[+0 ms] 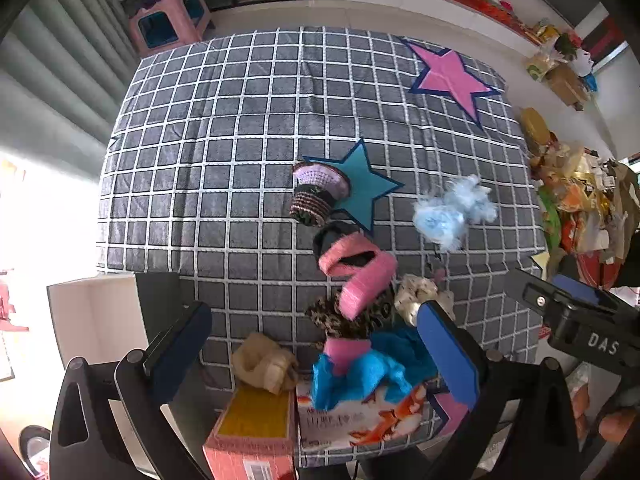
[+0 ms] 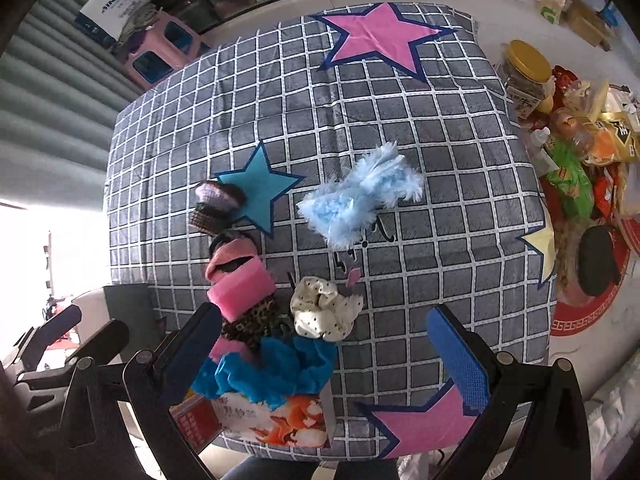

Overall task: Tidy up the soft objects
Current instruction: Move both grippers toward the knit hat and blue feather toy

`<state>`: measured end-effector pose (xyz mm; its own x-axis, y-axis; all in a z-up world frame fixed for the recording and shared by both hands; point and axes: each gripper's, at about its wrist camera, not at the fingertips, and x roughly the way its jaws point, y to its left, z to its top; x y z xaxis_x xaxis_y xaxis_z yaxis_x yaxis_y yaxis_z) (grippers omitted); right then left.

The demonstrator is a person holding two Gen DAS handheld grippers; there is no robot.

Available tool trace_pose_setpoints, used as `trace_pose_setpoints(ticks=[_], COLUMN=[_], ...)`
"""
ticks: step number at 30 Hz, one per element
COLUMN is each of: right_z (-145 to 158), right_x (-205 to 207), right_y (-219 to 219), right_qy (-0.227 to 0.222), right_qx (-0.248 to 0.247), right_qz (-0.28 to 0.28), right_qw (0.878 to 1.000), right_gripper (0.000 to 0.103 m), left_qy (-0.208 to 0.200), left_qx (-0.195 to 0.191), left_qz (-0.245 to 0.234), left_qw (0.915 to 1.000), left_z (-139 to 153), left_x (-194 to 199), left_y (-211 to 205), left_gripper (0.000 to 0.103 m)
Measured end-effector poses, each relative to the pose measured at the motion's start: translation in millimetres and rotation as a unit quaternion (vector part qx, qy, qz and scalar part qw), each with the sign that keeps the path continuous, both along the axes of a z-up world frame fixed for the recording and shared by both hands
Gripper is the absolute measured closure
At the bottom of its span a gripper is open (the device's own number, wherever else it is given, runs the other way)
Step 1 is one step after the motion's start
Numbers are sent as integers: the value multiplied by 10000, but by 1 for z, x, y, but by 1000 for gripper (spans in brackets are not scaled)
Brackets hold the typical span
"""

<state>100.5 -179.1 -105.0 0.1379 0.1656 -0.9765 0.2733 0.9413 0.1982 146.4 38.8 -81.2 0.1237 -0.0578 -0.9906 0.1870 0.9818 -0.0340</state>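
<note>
Both the left hand-held gripper [image 1: 316, 352] and right hand-held gripper [image 2: 340, 352] gape wide, empty. A fluffy light-blue scrunchie [image 2: 360, 196] lies at twelve o'clock of the cream dotted fabric scrunchie [image 2: 326, 308].

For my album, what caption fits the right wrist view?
Open right gripper hovers above fluffy blue scrunchie and white dotted scrunchie on checked cloth.

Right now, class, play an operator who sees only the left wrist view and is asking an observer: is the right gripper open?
Observer: Yes. The right gripper is wide open, with nothing held.
Operator: My own finger covers part of a white thing. What is it?
Observer: It's a white scrunchie with dark dots, lying loose on the cloth.
Operator: What is at the near edge, behind that finger?
Observer: A whole pink star printed on the cloth, with nothing lying on it.
</note>
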Motion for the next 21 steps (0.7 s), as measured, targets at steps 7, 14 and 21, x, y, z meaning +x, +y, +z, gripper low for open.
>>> trace_pose_setpoints(ticks=[7, 14, 21], right_z=[-21, -45, -65], right_x=[21, 40, 51], right_y=[-4, -10, -10], right_qy=[158, 280, 373], right_qx=[-108, -164, -116], right_qz=[-75, -169, -211], right_qw=[9998, 9993, 9990], right_gripper=[0, 0, 0], left_qy=[210, 317, 350], left_qx=[102, 198, 132], left_qz=[121, 252, 394], left_qw=[9997, 9990, 9985], left_z=[-34, -64, -77], left_x=[27, 51, 69], left_y=[-3, -4, -1], left_gripper=[1, 1, 0])
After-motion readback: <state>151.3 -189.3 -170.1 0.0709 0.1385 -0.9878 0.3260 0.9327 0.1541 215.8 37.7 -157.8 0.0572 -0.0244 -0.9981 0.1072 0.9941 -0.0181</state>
